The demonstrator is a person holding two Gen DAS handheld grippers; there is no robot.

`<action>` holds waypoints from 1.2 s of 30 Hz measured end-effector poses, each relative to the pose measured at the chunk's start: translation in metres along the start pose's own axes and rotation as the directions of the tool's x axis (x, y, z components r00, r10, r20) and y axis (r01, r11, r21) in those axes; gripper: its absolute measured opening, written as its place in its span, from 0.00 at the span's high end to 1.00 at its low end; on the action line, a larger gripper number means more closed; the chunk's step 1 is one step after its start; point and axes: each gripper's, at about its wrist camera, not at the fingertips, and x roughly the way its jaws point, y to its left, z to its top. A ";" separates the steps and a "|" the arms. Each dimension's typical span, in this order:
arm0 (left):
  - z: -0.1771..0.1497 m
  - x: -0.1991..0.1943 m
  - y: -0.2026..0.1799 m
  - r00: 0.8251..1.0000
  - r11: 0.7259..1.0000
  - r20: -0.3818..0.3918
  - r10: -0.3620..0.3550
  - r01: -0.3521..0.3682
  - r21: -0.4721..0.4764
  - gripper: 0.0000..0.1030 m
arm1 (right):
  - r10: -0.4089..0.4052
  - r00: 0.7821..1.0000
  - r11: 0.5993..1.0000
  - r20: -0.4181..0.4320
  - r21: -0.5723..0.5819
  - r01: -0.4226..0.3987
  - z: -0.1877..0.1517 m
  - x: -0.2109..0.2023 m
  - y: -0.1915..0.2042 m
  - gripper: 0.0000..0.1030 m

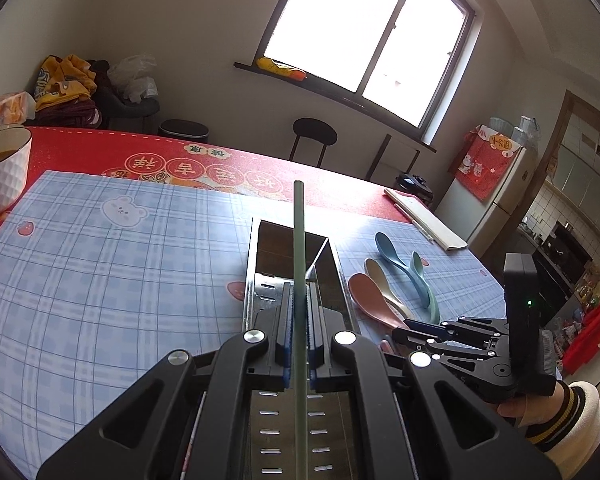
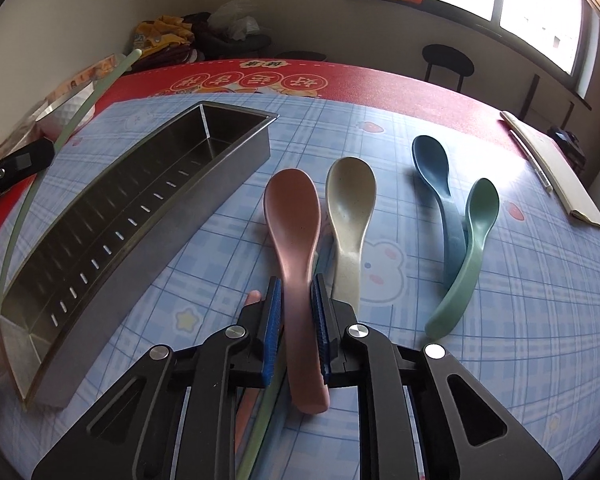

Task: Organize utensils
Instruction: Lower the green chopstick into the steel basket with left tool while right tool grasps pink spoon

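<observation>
My left gripper (image 1: 299, 300) is shut on a green chopstick (image 1: 299, 240) and holds it above the steel utensil tray (image 1: 256, 256). In the right wrist view the chopstick (image 2: 32, 192) and the tray (image 2: 172, 216) are at the left. My right gripper (image 2: 297, 292) has its pads on both sides of the pink spoon's (image 2: 294, 216) handle; the spoon lies on the mat. A beige spoon (image 2: 350, 200), a dark blue spoon (image 2: 436, 172) and a green spoon (image 2: 472, 240) lie to its right. A pink and a green chopstick (image 2: 260, 420) lie under the right gripper.
A blue plaid mat (image 1: 100, 272) covers a red tablecloth (image 1: 100, 148). A white bowl (image 1: 2, 168) with liquid stands at the far left. A folded beige item (image 2: 556, 172) lies at the far right edge. Stools and a fridge stand beyond the table.
</observation>
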 end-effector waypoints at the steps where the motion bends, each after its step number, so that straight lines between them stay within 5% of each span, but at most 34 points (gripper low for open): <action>1: -0.001 0.000 0.001 1.000 1.000 0.000 0.000 0.000 -0.002 0.94 | -0.008 1.000 1.000 0.003 -0.004 0.008 -0.001 0.000 0.000 0.86; 8: -0.003 0.000 0.004 1.000 1.000 -0.007 -0.014 0.014 -0.012 0.94 | -0.022 0.998 0.999 0.056 0.032 0.020 -0.003 -0.007 -0.003 0.86; 20: -0.004 0.012 -0.001 0.996 0.998 -0.064 -0.057 0.055 -0.043 0.94 | 0.078 0.976 0.987 0.204 0.120 -0.104 -0.008 -0.030 -0.010 0.86; 36: 0.005 0.038 -0.021 0.980 0.998 -0.192 0.060 -0.062 -0.006 0.94 | 0.111 0.964 0.985 0.243 0.104 -0.140 -0.013 -0.035 -0.010 0.86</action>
